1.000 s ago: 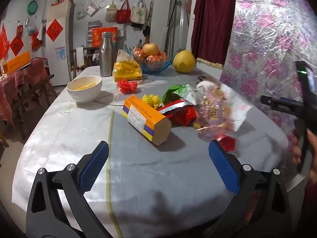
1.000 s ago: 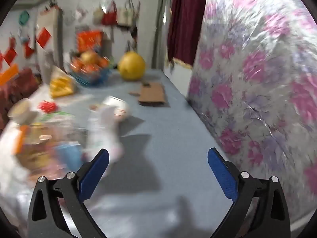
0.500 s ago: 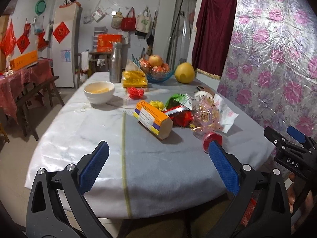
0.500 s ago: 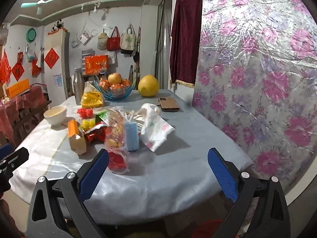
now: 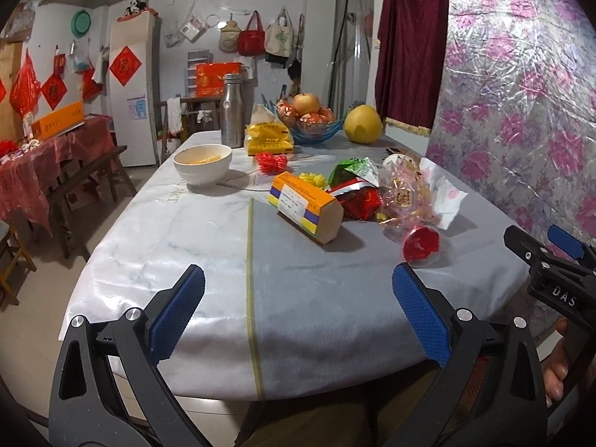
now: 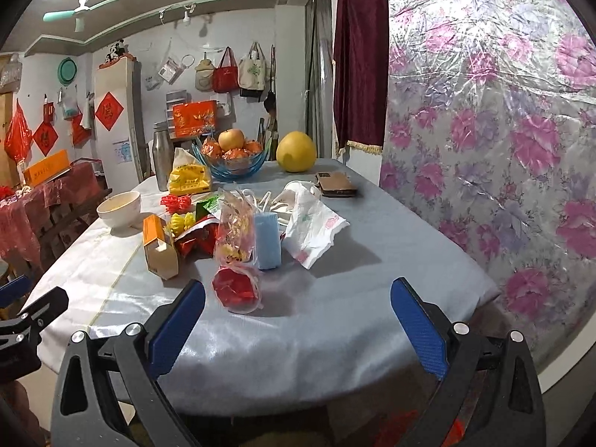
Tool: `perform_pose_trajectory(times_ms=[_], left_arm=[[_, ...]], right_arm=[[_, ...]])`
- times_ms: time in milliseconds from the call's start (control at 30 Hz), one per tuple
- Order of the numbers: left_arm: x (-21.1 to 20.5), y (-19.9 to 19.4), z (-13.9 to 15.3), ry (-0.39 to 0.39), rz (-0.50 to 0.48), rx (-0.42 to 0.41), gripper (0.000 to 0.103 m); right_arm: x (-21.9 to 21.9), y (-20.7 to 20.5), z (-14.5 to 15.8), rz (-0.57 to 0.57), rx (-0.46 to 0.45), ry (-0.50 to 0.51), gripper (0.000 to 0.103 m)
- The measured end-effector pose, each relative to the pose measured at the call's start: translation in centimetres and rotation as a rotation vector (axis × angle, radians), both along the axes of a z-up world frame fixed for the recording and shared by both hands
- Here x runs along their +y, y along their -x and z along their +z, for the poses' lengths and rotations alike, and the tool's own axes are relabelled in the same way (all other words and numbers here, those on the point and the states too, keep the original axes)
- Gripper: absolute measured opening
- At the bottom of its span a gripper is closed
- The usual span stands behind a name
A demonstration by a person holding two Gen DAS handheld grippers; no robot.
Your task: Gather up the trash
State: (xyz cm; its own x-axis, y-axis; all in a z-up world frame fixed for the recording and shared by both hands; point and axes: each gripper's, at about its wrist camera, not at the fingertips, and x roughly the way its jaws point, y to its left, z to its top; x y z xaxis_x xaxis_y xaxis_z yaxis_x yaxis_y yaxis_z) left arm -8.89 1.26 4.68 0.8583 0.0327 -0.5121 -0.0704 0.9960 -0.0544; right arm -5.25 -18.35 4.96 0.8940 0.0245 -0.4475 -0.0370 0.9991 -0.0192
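The left gripper [image 5: 298, 314] is spread wide with nothing between its blue pads, held over the near edge of the table [image 5: 305, 298]. The right gripper [image 6: 298, 314] is likewise wide open and empty; seen from the left wrist camera, its black body at far right carries the letters "DAS".

Just ahead of the right gripper's left pad lies a red foil wrapper in clear plastic [image 6: 238, 290]. Beyond it the trash is heaped mid-table: a crinkled clear bag with gold print [image 6: 234, 231], a blue pack [image 6: 267, 240] standing upright, a printed paper napkin [image 6: 313, 229], red wrappers [image 6: 197, 240], and an orange carton [image 5: 305, 206] on its side, its white label too small to read.

Farther off stand a white bowl [image 5: 203, 164], a yellow tissue pack [image 5: 268, 138], a steel flask [image 5: 231, 111], a blue fruit bowl [image 5: 316, 130], and a pomelo [image 5: 362, 124]. The tablecloth's left edge reads "ART".
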Motion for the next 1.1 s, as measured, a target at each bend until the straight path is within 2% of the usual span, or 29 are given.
perform_pose_trajectory(times_ms=[1100], left_arm=[[0.25,-0.06,0.09,0.002,0.008,0.008,0.097]], right_arm=[[0.12,1.03,0.97,0.019,-0.021,-0.002,0.097]])
